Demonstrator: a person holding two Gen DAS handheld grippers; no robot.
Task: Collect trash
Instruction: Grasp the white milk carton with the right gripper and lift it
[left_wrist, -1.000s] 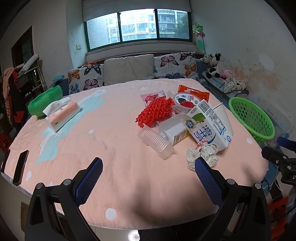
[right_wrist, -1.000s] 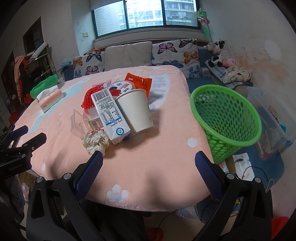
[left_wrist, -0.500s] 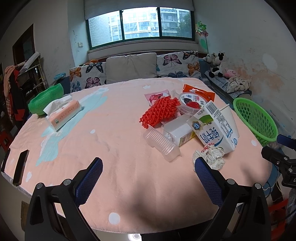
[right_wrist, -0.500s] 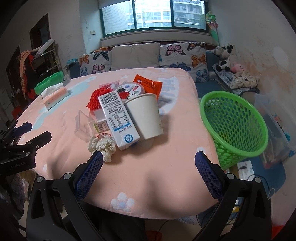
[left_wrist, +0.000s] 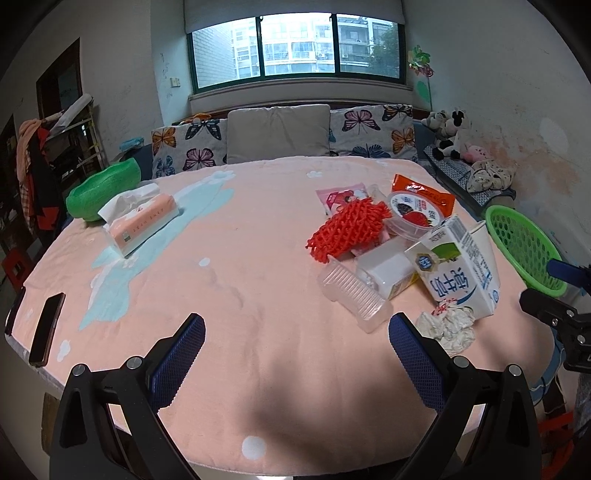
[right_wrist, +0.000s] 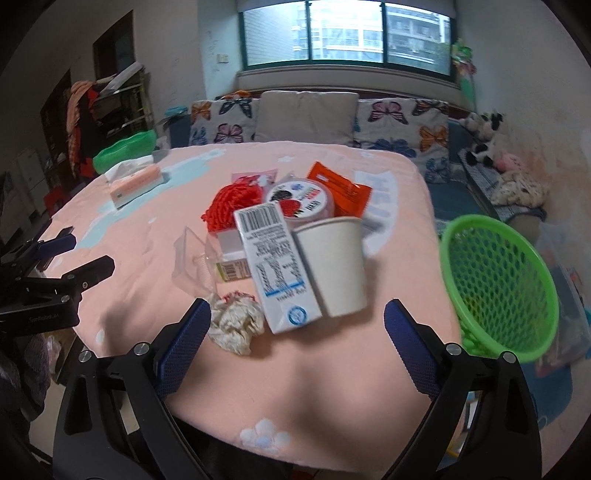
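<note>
Closing slightly, my right gripper (right_wrist: 293, 328) has nothing between its blue-padded jaws; they stand wide over the near edge of the pink-clothed table (right_wrist: 332, 387), with the crumpled white paper wad (right_wrist: 236, 323) just beside the left pad. My left gripper (left_wrist: 295, 347) is spread wide and empty too, above bare cloth.

Ahead sits the trash pile: a white-and-blue milk carton (right_wrist: 277, 266) lying against a tipped white paper cup (right_wrist: 334, 266), with a clear plastic tray (right_wrist: 192, 258), red foam netting (right_wrist: 225, 206) and a round yoghurt tub (right_wrist: 301, 199) behind. The green mesh waste basket (right_wrist: 498, 284) stands off the table's right edge.

My worry: everything leans on everything. Pinching the carton could roll the cup off the table. The light cup may crush or squirt free. The right view is blurred, so I could misjudge my approach.
</note>
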